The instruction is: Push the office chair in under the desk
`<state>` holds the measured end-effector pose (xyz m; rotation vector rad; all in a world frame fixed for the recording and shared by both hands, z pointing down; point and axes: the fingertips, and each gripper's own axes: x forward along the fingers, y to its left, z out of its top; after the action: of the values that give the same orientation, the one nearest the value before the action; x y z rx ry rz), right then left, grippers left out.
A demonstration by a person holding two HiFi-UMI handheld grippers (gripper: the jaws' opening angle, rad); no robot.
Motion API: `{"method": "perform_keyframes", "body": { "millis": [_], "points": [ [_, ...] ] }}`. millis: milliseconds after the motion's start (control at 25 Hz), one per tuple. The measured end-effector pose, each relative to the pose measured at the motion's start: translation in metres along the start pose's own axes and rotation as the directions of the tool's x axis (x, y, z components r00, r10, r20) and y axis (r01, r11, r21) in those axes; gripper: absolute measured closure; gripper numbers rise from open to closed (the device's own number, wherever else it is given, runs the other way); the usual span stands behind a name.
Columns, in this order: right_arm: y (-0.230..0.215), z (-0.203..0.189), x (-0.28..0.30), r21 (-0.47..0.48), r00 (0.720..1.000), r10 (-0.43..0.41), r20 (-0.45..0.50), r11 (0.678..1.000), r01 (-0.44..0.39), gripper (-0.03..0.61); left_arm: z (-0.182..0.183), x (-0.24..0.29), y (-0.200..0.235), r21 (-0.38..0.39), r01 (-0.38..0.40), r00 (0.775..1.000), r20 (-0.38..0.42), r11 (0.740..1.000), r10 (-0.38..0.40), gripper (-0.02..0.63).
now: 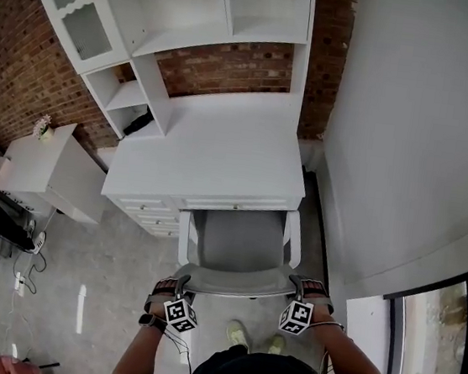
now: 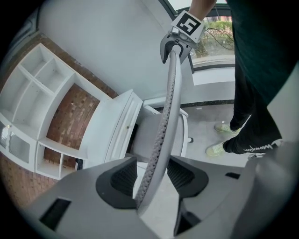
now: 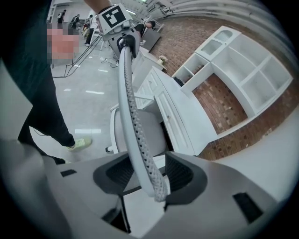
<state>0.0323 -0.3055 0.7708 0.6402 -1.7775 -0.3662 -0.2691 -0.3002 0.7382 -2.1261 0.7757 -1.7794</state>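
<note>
The office chair [image 1: 236, 240] is found just beyond both tools, its grey seat lined up with the knee gap of the white bench [image 1: 213, 150]. The seat's far edge is met by the bench's front edge, while the backrest is left out on the tools' side. The curved top rim of the backrest [image 1: 234, 288] is straddled at its two ends: the left tool [image 1: 181, 286] is set over the left end and the right tool [image 1: 298, 285] over the right end. In each gripper view the perforated rim is seen passing between the jaws with a gap beside it, so both tools are spread and nothing is clamped.

Two white armrests are counted, one beyond each tool; the left armrest [image 1: 184, 237] is placed close beside the drawer block [image 1: 148, 210]. On the right tool's outer side only a narrow strip of floor is left between the chair and a white wall [image 1: 420, 120]. On the left tool's outer side a wide stretch of grey floor [image 1: 101, 267] is open, bounded farther off by one small white cabinet [image 1: 46, 169].

Beyond the bench top one white shelf unit [image 1: 180, 6] is stood against a brick wall [image 1: 232, 67]. Behind the tools two pale shoes [image 1: 239, 335] are seen on the floor.
</note>
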Motion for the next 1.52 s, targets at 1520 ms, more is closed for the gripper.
{"method": "perform_keyframes", "body": {
  "millis": [1520],
  "points": [
    [-0.206, 0.115, -0.241, 0.708, 0.781, -0.316, 0.539, 0.671, -0.218, 0.560, 0.231, -0.227, 0.142, -0.797, 0.395, 0.685, 0.587, 0.457, 0.432, 0.601]
  ]
}}
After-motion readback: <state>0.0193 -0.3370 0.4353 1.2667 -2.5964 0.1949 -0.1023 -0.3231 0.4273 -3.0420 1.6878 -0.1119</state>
